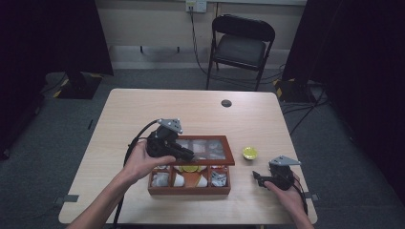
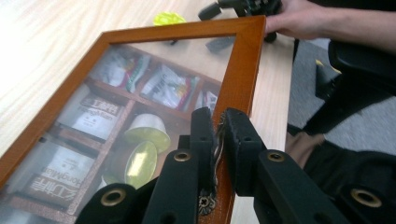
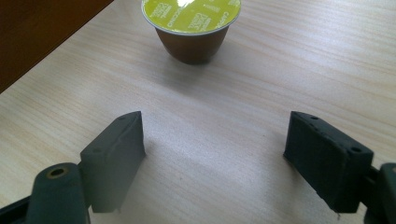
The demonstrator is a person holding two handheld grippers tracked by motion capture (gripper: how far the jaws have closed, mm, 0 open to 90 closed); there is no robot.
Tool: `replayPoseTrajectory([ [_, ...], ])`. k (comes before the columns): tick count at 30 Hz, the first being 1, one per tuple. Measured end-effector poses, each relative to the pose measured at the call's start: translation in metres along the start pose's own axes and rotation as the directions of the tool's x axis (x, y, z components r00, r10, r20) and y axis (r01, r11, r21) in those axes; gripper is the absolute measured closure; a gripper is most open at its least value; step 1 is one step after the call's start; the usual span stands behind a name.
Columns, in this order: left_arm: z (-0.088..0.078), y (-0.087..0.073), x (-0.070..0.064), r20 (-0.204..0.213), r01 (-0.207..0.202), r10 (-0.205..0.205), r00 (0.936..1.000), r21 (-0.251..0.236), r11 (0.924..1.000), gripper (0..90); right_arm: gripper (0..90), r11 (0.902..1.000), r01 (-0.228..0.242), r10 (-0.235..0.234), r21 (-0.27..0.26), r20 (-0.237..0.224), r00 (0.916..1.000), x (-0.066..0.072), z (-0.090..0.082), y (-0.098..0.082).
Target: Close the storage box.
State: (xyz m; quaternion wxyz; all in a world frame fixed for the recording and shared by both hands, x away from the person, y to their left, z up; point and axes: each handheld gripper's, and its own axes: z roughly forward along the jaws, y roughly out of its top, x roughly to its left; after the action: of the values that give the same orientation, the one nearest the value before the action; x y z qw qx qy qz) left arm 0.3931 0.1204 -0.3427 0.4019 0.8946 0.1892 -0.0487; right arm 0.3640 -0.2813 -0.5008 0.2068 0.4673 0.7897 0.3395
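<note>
Black jaws of the left tool (image 2: 215, 135) pinch the front edge of the glass-paned lid (image 2: 243, 79), holding it raised over the wooden tea box (image 1: 189, 181). That thin-edge grip may slip, dropping the lid onto the sachets and capsules inside. At the right, the right tool (image 3: 212, 156) stands spread and empty on the counter (image 3: 289, 60), near a lime-foiled coffee capsule (image 3: 191, 23); a careless approach could tip it over.

glass-paned wooden lid (image 2: 243, 60), raised, tilted over box (image 1: 188, 190)
</note>
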Motion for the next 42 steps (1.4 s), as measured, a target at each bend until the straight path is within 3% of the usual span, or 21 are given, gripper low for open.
replayPoseTrajectory([
  [18, 0.014, -0.010, -0.008, -0.003, -0.049, 0.050, 0.9988, 0.066, 0.9966, 82.6, 19.1, 1.0000, -0.002, 0.002, 0.002, 0.002, 1.0000, 0.000, -0.001, 0.000],
  [42, 0.031, -0.022, -0.014, -0.001, -0.062, 0.063, 0.9980, 0.115, 0.9914, 82.8, 19.0, 1.0000, -0.001, 0.001, 0.002, 0.001, 1.0000, 0.000, 0.000, 0.000],
])
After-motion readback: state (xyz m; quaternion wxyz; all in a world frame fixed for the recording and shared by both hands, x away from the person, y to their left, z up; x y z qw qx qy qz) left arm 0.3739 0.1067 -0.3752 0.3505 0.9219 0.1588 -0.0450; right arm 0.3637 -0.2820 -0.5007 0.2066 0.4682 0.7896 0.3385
